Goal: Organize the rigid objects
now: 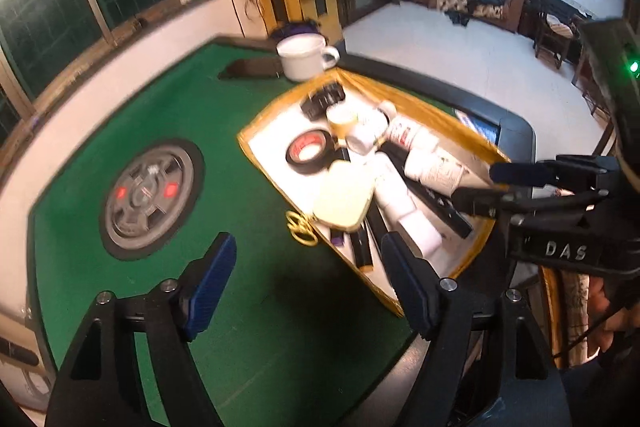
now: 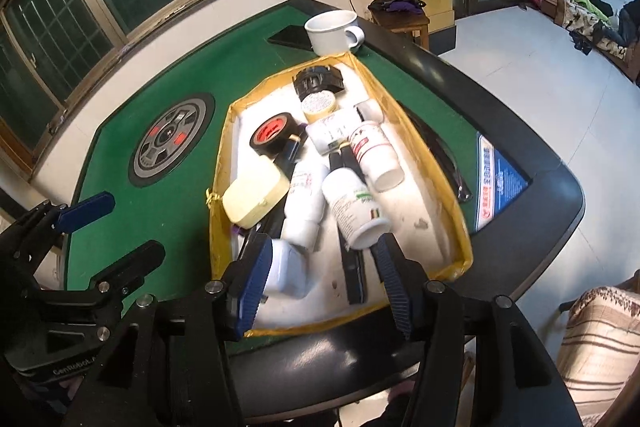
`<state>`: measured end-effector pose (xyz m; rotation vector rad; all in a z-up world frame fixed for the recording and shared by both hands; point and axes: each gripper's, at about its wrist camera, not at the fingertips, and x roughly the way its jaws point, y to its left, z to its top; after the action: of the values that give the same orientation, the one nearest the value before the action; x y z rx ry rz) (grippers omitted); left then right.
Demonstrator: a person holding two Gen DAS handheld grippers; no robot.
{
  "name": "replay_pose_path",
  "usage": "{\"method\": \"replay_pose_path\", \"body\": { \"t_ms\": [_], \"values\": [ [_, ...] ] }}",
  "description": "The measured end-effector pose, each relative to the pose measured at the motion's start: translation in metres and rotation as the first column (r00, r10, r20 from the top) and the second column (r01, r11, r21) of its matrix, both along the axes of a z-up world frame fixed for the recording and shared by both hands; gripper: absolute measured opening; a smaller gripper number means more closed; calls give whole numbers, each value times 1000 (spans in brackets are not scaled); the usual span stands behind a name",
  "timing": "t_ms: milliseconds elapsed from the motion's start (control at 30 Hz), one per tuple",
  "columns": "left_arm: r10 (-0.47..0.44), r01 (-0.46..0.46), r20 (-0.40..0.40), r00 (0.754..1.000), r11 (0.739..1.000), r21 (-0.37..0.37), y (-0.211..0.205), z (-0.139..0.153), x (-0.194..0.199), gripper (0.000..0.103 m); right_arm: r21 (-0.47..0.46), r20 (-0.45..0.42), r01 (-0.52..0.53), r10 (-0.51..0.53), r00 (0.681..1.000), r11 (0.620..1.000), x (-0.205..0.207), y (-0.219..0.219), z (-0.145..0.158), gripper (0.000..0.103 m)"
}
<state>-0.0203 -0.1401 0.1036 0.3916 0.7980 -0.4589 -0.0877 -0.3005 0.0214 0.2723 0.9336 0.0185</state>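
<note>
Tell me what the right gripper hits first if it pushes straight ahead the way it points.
Most likely the white plastic bottle lying at the near end of the yellow-rimmed tray. It sits between the open right gripper fingers, against the left pad. Depth is uncertain.

The left gripper (image 1: pixel 308 287) is a black frame of triangular cut-out arms with silver screws at the joints, and its fingers (image 1: pixel 208 291) carry ribbed blue pads. The right gripper (image 2: pixel 320 283) is built alike, black with silver screws and ridged blue pads on its fingers (image 2: pixel 252 283). Seen at three o'clock from the left camera, its body bears raised white letters "DAS"; the left one's shows white "CenRobot" lettering at eight o'clock in the right camera's view.
</note>
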Motion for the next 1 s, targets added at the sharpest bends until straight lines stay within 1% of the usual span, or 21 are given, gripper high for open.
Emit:
{"method": "replay_pose_path", "body": {
  "t_ms": [33,100,200,300,367,467,567,600,667,800,867,1000],
  "values": [
    [-7,7,-1,1000,1000,-10,1,2,-1,75,-12,3,3,-3,1000,1000,-2,2,0,50],
    [9,-9,-12,1000,1000,-29,6,4,1,75,-23,12,3,-2,1000,1000,-5,3,2,51],
    [41,-42,-12,999,999,-33,12,4,4,75,-48,31,4,-3,1000,999,-10,6,5,60],
    [59,-58,-39,998,998,27,12,-2,6,75,-71,51,-2,6,999,997,-13,8,9,64],
    [81,-79,-19,997,994,70,12,-7,3,75,-100,59,-6,12,998,995,-14,12,12,68],
    [93,-92,-3,996,992,89,13,-10,0,75,-139,75,-6,16,997,990,-15,15,16,69],
    [90,-87,-43,995,994,63,18,-11,1,75,-155,89,-21,35,995,988,-14,19,19,69],
    [88,-86,-60,994,995,44,20,-10,0,75,-166,94,-27,43,995,986,-15,21,20,69],
    [91,-90,-68,994,996,25,22,-8,1,75,-189,100,-44,63,993,981,-15,26,22,69],
    [73,-71,-104,992,997,22,18,-16,1,75,-229,111,-65,92,989,971,-15,33,26,69],
    [65,-63,-100,993,998,20,15,-18,-2,75,-250,111,-69,99,989,966,-14,35,26,69],
    [84,-82,-67,994,996,28,15,-17,-5,75,-276,99,-80,111,989,958,-13,38,24,69]
  ]
}}
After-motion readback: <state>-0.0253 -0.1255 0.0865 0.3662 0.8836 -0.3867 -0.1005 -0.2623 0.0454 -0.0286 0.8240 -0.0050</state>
